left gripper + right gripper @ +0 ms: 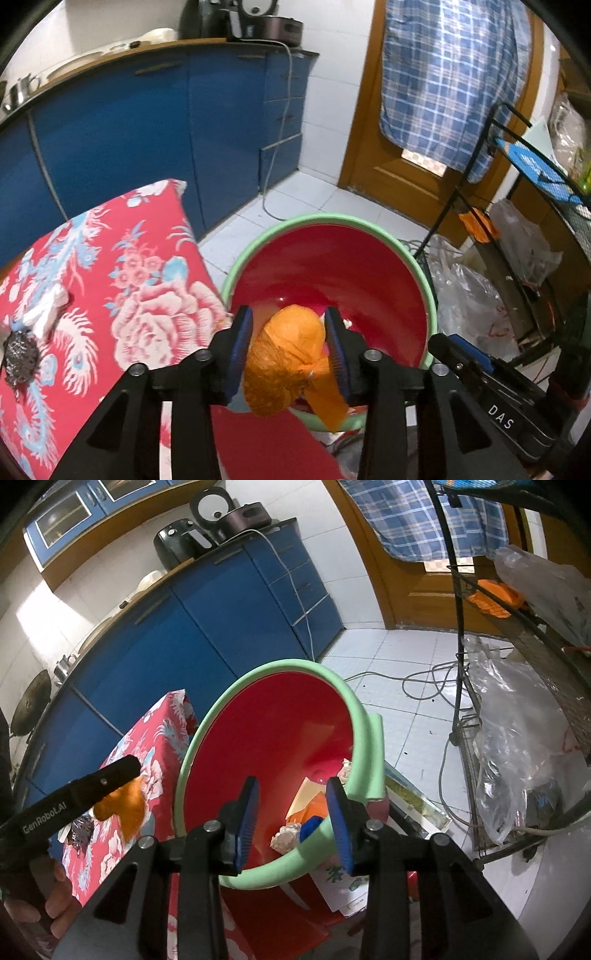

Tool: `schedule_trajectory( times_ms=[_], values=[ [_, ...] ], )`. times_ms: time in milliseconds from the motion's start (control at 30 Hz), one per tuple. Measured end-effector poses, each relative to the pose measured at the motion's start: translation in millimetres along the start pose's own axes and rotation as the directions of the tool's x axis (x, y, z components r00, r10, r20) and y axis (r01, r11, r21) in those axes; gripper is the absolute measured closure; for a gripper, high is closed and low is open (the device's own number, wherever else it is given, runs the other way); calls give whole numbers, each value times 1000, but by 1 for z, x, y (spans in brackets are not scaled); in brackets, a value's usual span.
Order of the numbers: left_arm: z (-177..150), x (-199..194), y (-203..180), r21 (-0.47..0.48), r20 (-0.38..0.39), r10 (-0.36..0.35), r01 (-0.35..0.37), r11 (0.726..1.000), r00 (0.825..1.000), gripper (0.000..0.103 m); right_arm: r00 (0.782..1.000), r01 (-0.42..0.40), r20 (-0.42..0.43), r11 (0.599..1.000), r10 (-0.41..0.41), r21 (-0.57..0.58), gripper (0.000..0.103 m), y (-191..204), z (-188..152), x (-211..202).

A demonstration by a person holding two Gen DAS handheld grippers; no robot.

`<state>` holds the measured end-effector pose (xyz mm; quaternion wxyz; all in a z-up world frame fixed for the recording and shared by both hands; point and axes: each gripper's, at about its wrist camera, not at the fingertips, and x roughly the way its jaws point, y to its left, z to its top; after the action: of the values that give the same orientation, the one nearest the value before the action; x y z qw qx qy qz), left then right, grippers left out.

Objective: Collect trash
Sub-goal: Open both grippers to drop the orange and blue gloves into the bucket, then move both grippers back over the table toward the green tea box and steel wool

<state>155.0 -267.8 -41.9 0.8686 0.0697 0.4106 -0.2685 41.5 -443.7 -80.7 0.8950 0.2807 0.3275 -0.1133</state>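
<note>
My left gripper point(289, 328) is shut on a crumpled orange mesh bag point(284, 354) and holds it over the near rim of a red bin with a green rim point(258, 251). The bag also shows under the left gripper in the right wrist view point(122, 806). My right gripper point(291, 801) is open and empty, its fingers astride the tilted bin's near rim point(236, 880). Inside the bin lie a crumpled pinkish wad point(286, 840), a blue piece point(310, 825) and paper scraps. On the red floral cloth point(122, 295) lie a white wad point(46, 312) and a dark foil scrap point(20, 356).
Blue cabinets point(147, 140) stand behind the cloth-covered table. A wooden door point(388, 155) with a plaid cloth is at the back right. A black wire rack point(517, 240) with plastic bags stands at the right. Cables point(424, 686) lie on the white tile floor.
</note>
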Motion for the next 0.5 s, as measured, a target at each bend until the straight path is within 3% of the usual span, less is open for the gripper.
schedule_trajectory(
  times_ms=[67, 500],
  values=[
    [-1, 2, -4, 8, -5, 7, -7, 1000, 1000, 44, 1000, -2, -1, 1000, 2, 6, 63, -2, -1, -1],
    [-5, 2, 13, -20, -28, 65, -66, 998, 997, 41, 1000, -7, -1, 1000, 7, 3, 54, 1, -3, -4]
  ],
)
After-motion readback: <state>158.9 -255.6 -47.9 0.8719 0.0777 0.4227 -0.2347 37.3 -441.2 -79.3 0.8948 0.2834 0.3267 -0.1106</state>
